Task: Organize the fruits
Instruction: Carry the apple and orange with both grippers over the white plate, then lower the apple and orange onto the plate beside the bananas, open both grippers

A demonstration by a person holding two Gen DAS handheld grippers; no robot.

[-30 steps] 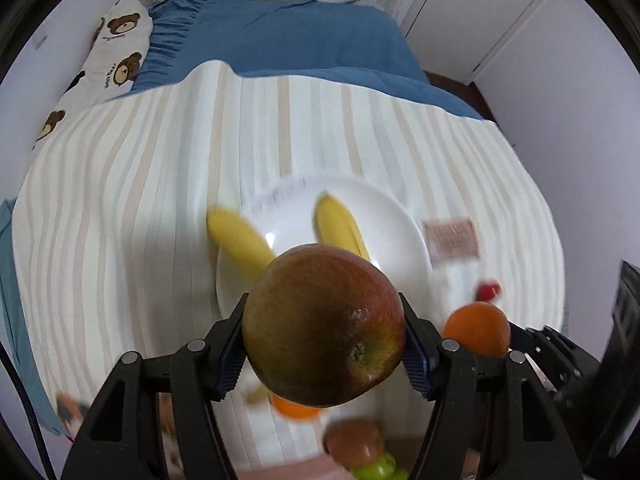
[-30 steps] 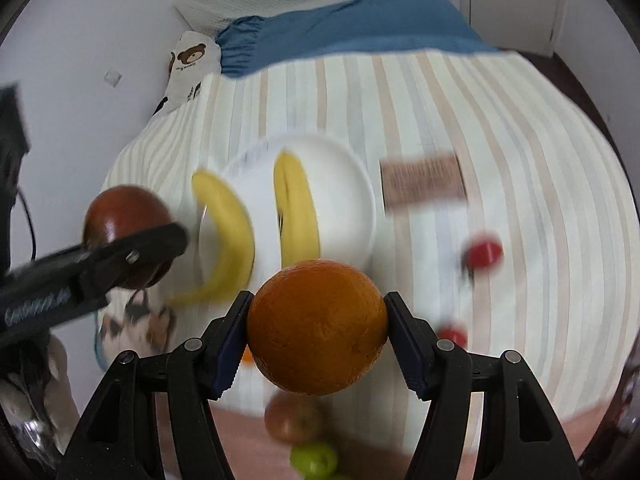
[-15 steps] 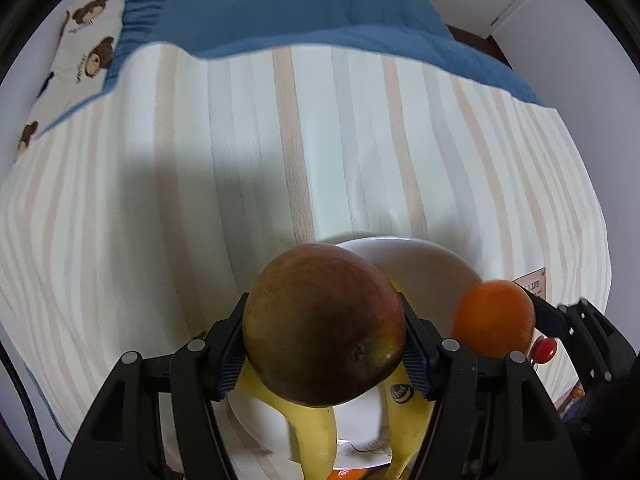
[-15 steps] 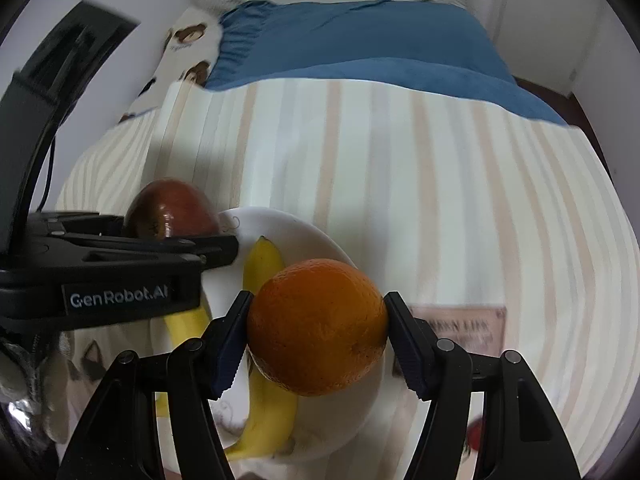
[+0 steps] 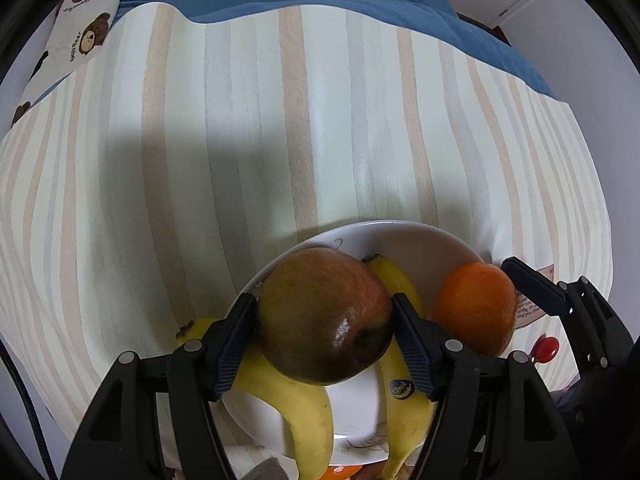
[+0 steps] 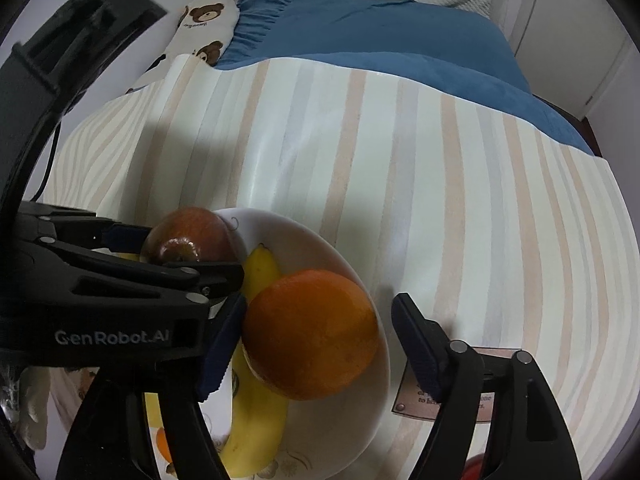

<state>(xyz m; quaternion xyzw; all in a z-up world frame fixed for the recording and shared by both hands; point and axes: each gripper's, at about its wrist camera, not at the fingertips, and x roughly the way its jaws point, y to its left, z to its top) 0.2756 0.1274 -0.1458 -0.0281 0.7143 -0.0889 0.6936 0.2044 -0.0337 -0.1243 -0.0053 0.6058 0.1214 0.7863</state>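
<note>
A white plate (image 5: 416, 236) (image 6: 372, 400) lies on the striped cloth and holds two bananas (image 5: 308, 412) (image 6: 256, 420). My left gripper (image 5: 324, 324) is shut on a red-green apple (image 5: 324, 316), held just above the plate's left side; the apple also shows in the right wrist view (image 6: 188, 240). My right gripper (image 6: 316, 336) is open around an orange (image 6: 312, 332) that rests on the plate against a banana; a gap shows by the right finger. The orange also shows in the left wrist view (image 5: 476, 312).
The striped cloth (image 5: 280, 120) covers the surface, with a blue bed cover (image 6: 360, 32) and a bear-print pillow (image 6: 204, 20) beyond. A brown label card (image 6: 440, 396) lies right of the plate. A small red fruit (image 5: 546, 348) lies near the right edge.
Both grippers have moved forward and down over the plate. The right gripper's jaws have opened, and the orange now sits on the plate. The left gripper still holds the apple.
</note>
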